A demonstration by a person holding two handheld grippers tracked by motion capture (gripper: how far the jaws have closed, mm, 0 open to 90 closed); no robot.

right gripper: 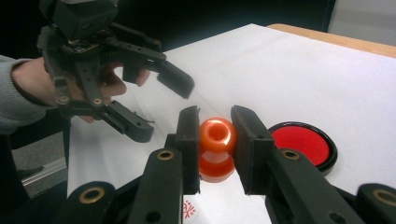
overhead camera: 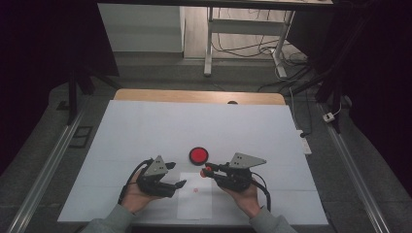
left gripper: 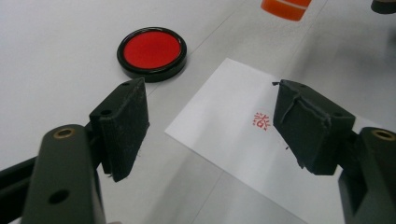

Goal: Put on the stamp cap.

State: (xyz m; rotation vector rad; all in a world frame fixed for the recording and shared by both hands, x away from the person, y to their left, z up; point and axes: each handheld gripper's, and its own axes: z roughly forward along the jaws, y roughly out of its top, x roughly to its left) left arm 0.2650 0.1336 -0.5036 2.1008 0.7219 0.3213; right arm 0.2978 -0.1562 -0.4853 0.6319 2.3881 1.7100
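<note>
Orange and glossy, the round-handled plastic stamp [right gripper: 216,142] sits pinched between the black jaws of the right gripper [overhead camera: 209,170], which presses on its knob from both sides. In the high view this gripper is held above the right edge of the white rectangular paper sheet [overhead camera: 194,204], near the middle of the white-covered table [overhead camera: 145,126]. One red stamped mark [left gripper: 262,121] shows on the sheet; its pattern is too small to read. A round black-rimmed red ink pad [overhead camera: 198,155] lies flat on the table just beyond the sheet's far edge, apart from the stamp and from both grippers. The left gripper [overhead camera: 174,175] is held at the sheet's left side with its jaws spread wide and nothing between them. Its pads [left gripper: 125,126] hang above the table surface and the sheet's corner, touching neither. Both hands enter from the near edge, grey sleeves [overhead camera: 109,222] visible.
</note>
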